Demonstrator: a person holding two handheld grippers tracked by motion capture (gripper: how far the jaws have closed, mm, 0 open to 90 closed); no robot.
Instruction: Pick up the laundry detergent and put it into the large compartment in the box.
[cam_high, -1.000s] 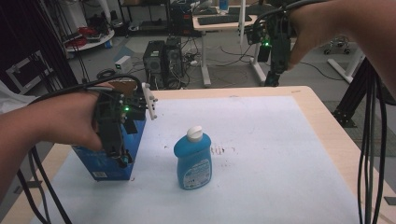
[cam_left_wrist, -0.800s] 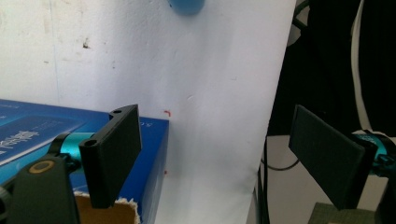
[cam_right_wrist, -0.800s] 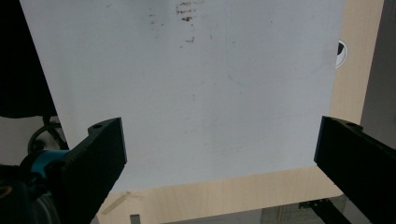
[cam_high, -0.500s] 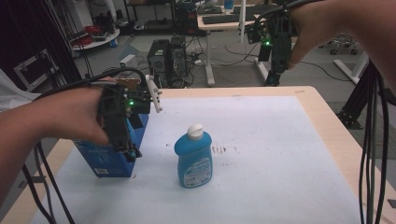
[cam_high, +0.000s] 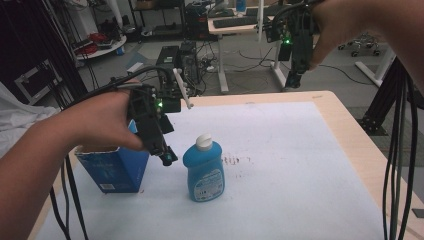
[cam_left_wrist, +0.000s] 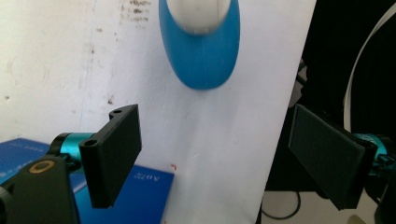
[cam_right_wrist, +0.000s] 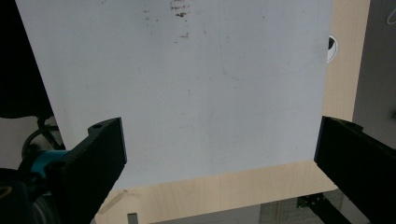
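Note:
A blue bottle (cam_high: 203, 170) with a white cap stands upright on the white mat (cam_high: 290, 165). Just left of it stands a blue box (cam_high: 117, 167). My left gripper (cam_high: 167, 157) hangs tilted down between box and bottle, close to the bottle's shoulder but apart from it. In the left gripper view the bottle (cam_left_wrist: 201, 51) lies ahead of the open left gripper (cam_left_wrist: 215, 121), and the box's top (cam_left_wrist: 144, 196) shows at the bottom left. My right gripper (cam_high: 295, 77) is held high over the table's far right edge. Open and holding nothing, the right gripper (cam_right_wrist: 219, 128) looks down on the mat (cam_right_wrist: 187, 84).
The mat covers most of a light wooden table (cam_high: 360, 145), with small dark marks (cam_high: 237, 160) right of the bottle. Black cables (cam_high: 400, 150) hang at the right edge. Desks, computers and wiring stand on the floor beyond the table.
My left gripper has moved right from above the blue box toward the bottle. The right gripper has stayed raised in about the same place.

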